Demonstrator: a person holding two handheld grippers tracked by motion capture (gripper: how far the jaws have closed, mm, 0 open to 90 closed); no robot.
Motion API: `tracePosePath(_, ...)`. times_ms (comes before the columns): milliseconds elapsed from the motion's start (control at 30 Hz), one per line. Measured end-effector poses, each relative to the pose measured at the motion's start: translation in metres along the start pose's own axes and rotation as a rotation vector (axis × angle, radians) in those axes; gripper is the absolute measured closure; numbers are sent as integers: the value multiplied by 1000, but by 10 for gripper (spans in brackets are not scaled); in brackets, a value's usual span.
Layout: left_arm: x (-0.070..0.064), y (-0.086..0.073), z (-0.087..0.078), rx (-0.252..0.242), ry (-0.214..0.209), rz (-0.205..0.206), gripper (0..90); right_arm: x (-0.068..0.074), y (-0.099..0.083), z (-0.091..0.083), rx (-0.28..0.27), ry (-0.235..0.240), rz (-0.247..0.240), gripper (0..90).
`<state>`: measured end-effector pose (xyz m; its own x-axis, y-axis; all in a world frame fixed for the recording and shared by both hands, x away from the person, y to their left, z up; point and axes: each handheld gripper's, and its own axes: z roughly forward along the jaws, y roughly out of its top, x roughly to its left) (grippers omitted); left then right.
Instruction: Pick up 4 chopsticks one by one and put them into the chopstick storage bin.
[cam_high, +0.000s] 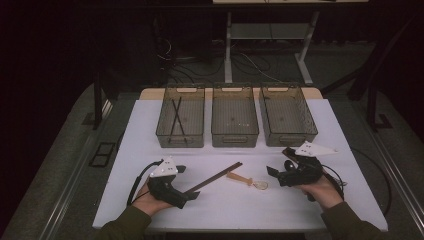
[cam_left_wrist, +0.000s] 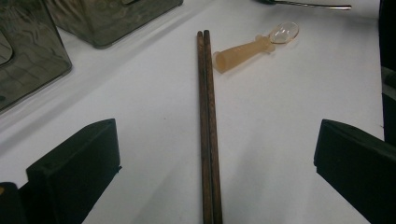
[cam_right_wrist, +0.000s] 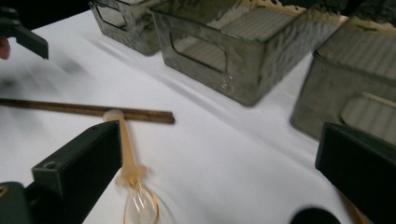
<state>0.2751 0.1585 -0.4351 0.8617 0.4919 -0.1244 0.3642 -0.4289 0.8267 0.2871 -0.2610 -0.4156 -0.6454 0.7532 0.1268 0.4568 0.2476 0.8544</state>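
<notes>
A pair of brown chopsticks (cam_high: 215, 177) lies slanted on the white table (cam_high: 225, 205), side by side. In the left gripper view the chopsticks (cam_left_wrist: 208, 130) run straight up between the jaws. My left gripper (cam_high: 186, 182) (cam_left_wrist: 217, 140) is open around their near end without touching them. A spoon (cam_high: 247, 181) with an orange handle and a clear bowl lies just right of the chopsticks' far end. My right gripper (cam_high: 280, 162) (cam_right_wrist: 219, 140) is open and low over the table. The spoon (cam_right_wrist: 128, 158) sits by its left jaw.
Three clear grey bins stand in a row at the back: the left bin (cam_high: 180, 116) holds dark chopsticks, while the middle bin (cam_high: 234, 115) and right bin (cam_high: 287, 114) look bare. A thin metal utensil (cam_left_wrist: 308, 4) lies beyond the spoon.
</notes>
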Motion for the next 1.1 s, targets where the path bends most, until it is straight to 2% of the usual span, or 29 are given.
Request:
tracePosePath(333, 3, 2, -1, -6, 23, -1, 12, -2, -39, -20, 31, -19, 18, 4)
tracePosePath(533, 7, 5, -1, 1, 47, -11, 54, -1, -47, -24, 54, -26, 10, 4)
tracePosePath(700, 10, 10, -1, 10, 68, 14, 155, -1, -46, -23, 47, -28, 12, 4)
tracePosePath(867, 14, 16, 4, 14, 66, 6, 302, -1, -46, -23, 47, -36, 15, 4)
tracePosePath(1100, 13, 24, 15, 45, 53, -15, 432, -2, -46, -23, 41, -38, 15, 4)
